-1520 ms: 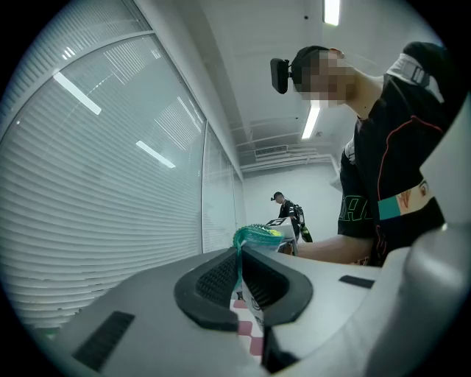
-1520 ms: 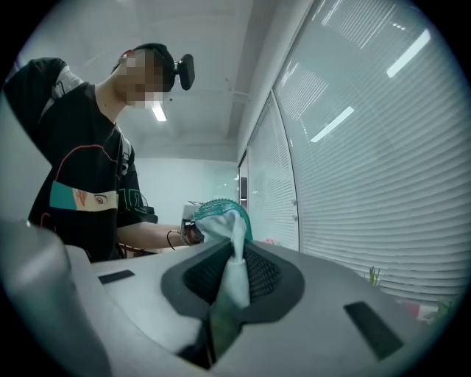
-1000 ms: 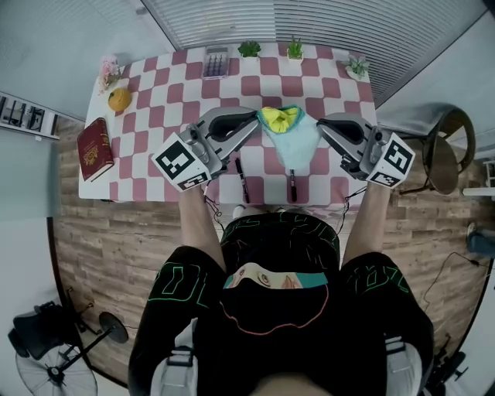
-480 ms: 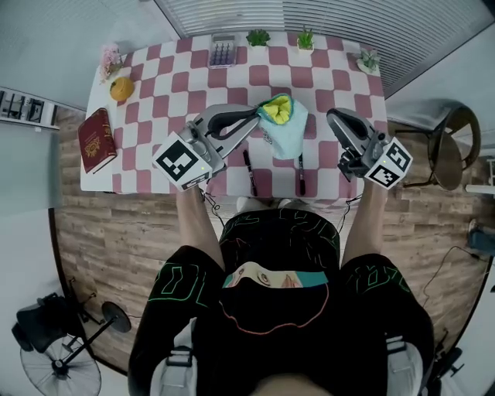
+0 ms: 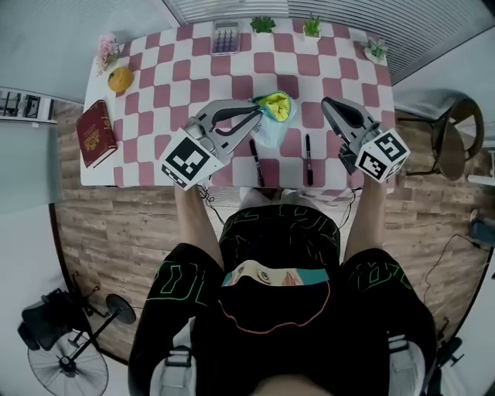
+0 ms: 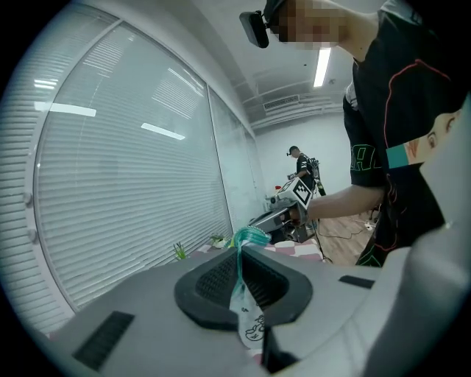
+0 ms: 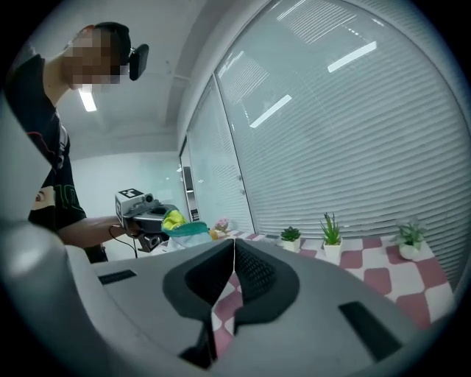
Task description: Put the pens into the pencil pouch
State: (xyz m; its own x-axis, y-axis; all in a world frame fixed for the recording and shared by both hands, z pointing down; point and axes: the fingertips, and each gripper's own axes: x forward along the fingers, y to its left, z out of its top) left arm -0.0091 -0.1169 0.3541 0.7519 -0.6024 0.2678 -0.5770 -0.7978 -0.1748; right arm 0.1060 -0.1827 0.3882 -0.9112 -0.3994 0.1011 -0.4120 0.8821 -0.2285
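A light teal pencil pouch (image 5: pixel 272 116) with a yellow lining hangs bunched from the tips of my left gripper (image 5: pixel 259 117) above the middle of the checkered table (image 5: pixel 170 77). In the left gripper view the jaws of that gripper (image 6: pixel 239 254) are shut on the pouch's thin teal edge (image 6: pixel 246 318). My right gripper (image 5: pixel 326 105) is to the right of the pouch, apart from it; its jaws (image 7: pixel 234 247) are shut with nothing between them. Two black pens lie side by side near the table's front edge, one (image 5: pixel 256 161) below the pouch, the other (image 5: pixel 308 158) to its right.
A red book (image 5: pixel 97 143) lies at the table's left edge, with an orange (image 5: pixel 119 79) and a pink ornament (image 5: pixel 107 50) behind it. A calculator (image 5: pixel 225 37) and small potted plants (image 5: pixel 263 23) (image 5: pixel 312 27) (image 5: pixel 377 51) line the far edge. A chair (image 5: pixel 452 147) stands on the right.
The pouch, spread wide between the two grippers a second ago, now hangs bunched at the left gripper's tips. Both grippers have sunk and turned, the right one apart from the pouch.
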